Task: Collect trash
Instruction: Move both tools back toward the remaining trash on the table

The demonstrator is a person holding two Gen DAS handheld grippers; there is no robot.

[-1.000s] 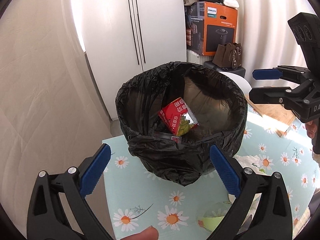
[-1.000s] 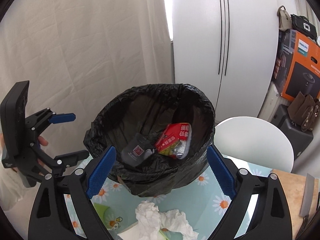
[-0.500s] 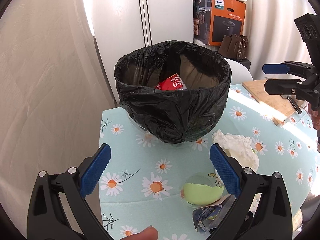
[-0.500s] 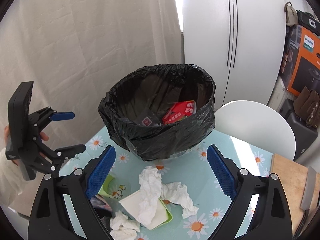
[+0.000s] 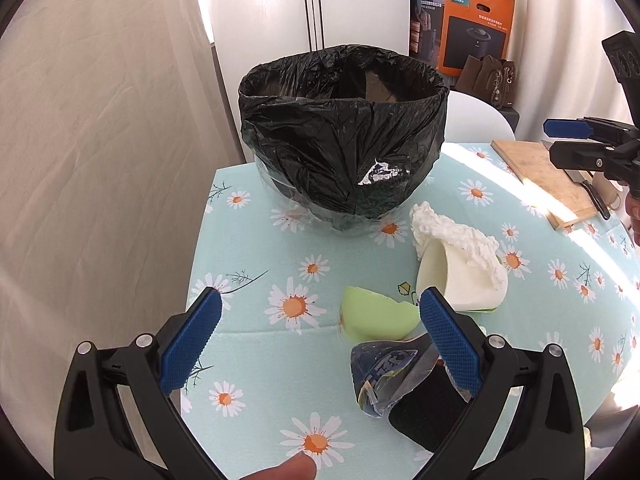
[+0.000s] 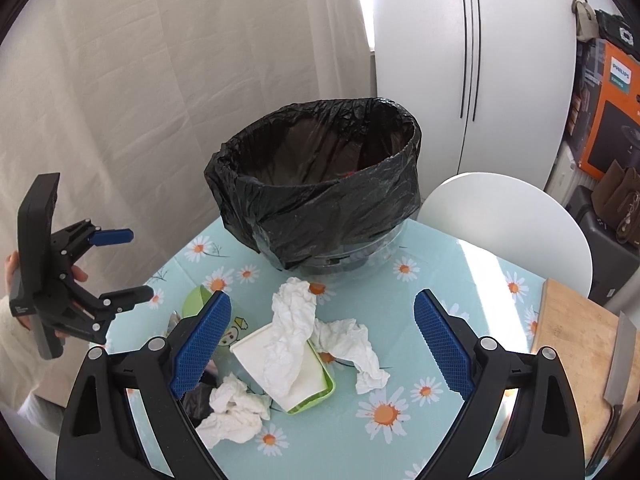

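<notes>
A bin lined with a black bag (image 5: 344, 128) stands at the far end of the daisy tablecloth; it also shows in the right wrist view (image 6: 320, 184). My left gripper (image 5: 320, 344) is open and empty above the table, near a pale green shell (image 5: 376, 320) and a crumpled blue foil wrapper (image 5: 384, 372). My right gripper (image 6: 320, 344) is open and empty above a white and green box (image 6: 296, 376) draped with white tissue (image 6: 292, 320). More crumpled tissue (image 6: 236, 412) lies beside the box.
A wooden cutting board (image 6: 580, 352) with a knife (image 6: 618, 364) lies at the right. A white chair (image 6: 508, 224) stands behind the table. A white cabinet (image 6: 468, 60) and an orange box (image 5: 472, 28) are behind. A black patch (image 5: 428, 412) lies by the wrapper.
Both grippers have pulled back and down from over the bin. The red packet inside it is now out of sight, and the trash on the table has come into view.
</notes>
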